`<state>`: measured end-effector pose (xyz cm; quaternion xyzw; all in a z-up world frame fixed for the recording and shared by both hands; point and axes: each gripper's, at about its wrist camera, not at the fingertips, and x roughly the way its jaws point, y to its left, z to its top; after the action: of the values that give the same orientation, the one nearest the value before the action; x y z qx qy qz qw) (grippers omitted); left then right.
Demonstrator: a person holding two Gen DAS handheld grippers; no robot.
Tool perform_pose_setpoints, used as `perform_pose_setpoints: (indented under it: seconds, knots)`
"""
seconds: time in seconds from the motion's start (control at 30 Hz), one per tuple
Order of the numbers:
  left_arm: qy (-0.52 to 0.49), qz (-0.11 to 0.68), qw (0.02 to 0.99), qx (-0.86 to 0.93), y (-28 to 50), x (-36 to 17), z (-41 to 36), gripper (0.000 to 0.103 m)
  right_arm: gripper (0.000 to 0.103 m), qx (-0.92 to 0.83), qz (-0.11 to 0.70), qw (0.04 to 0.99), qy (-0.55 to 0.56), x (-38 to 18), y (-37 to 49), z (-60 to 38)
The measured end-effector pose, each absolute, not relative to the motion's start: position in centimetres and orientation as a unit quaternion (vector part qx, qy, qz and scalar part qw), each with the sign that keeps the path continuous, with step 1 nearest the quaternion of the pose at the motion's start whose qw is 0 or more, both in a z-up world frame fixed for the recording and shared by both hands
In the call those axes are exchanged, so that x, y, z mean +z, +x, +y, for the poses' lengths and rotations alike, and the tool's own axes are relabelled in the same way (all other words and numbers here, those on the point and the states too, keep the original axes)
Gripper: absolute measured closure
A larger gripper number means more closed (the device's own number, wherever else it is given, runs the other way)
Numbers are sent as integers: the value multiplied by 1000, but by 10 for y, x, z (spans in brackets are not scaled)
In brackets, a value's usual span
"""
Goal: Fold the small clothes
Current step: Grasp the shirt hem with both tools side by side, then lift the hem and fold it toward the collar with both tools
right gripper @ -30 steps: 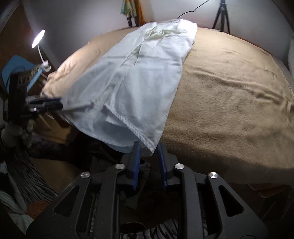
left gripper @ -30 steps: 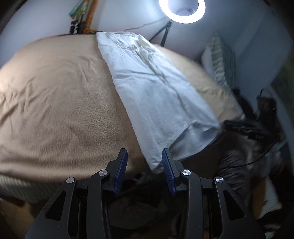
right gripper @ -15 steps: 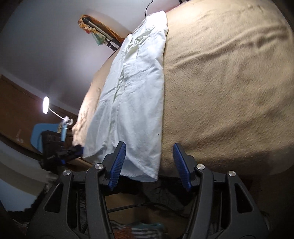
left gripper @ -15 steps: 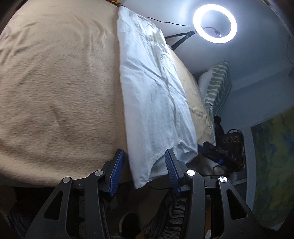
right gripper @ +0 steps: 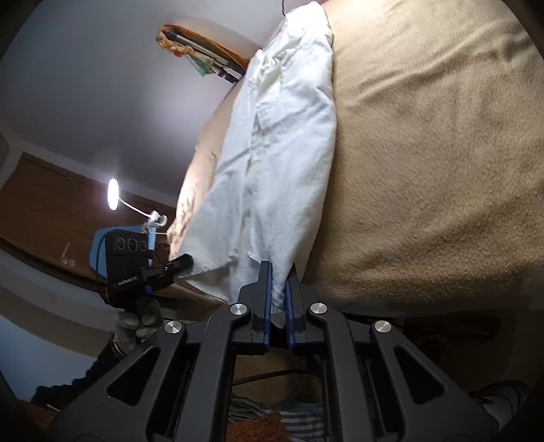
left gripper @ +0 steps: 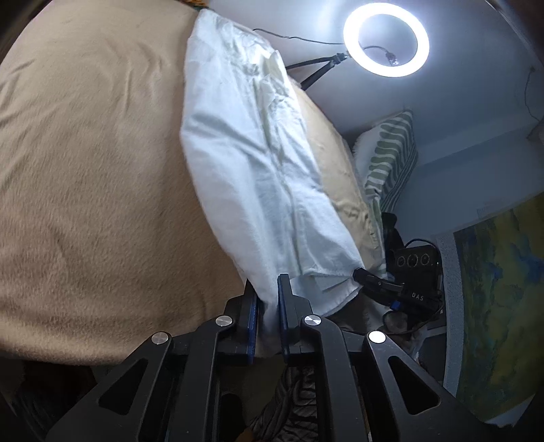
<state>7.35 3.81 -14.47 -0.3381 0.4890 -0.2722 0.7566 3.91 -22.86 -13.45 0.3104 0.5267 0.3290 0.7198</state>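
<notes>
Grippers pinch long white cotton garment [left gripper: 251,176] at tan fleece blanket's [left gripper: 88,190] near edge.
Left gripper [left gripper: 268,316] is closing, right gripper [right gripper: 278,299] clamped, both on hem corners; thin grips could slip during lifting.

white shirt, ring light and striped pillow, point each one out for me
white shirt [left gripper: 244,163], left wrist view, on the middle of the cloth lying on the blanket
ring light [left gripper: 353,23], left wrist view, on the upper left of its glowing ring
striped pillow [left gripper: 391,159], left wrist view, on its green-striped face

Tan blanket [left gripper: 95,190] covering bed, lit ring light [left gripper: 386,40] beyond its far edge, striped pillow [left gripper: 391,163] beside it, small lamp [right gripper: 113,193] nearby
</notes>
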Motion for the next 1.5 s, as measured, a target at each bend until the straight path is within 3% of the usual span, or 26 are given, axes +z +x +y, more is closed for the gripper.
perform_pose_setpoints:
  seconds: [0.67, 1.27, 1.37, 1.43, 1.5]
  knots:
    - [-349, 423, 793, -266, 179, -83, 56, 95, 95, 313, 468, 765, 315, -72, 142, -217]
    - [-344, 453, 800, -193, 270, -116, 76, 94, 95, 253, 511, 771, 283, -118, 253, -194]
    - [-360, 457, 794, -178, 276, -117, 86, 83, 95, 252, 511, 772, 282, -119, 259, -195]
    - [-374, 446, 797, -160, 275, -112, 97, 55, 87, 255, 510, 773, 278, -117, 263, -195]
    - [-386, 425, 805, -151, 270, -105, 110, 52, 59, 251, 500, 783, 273, -112, 263, -199]
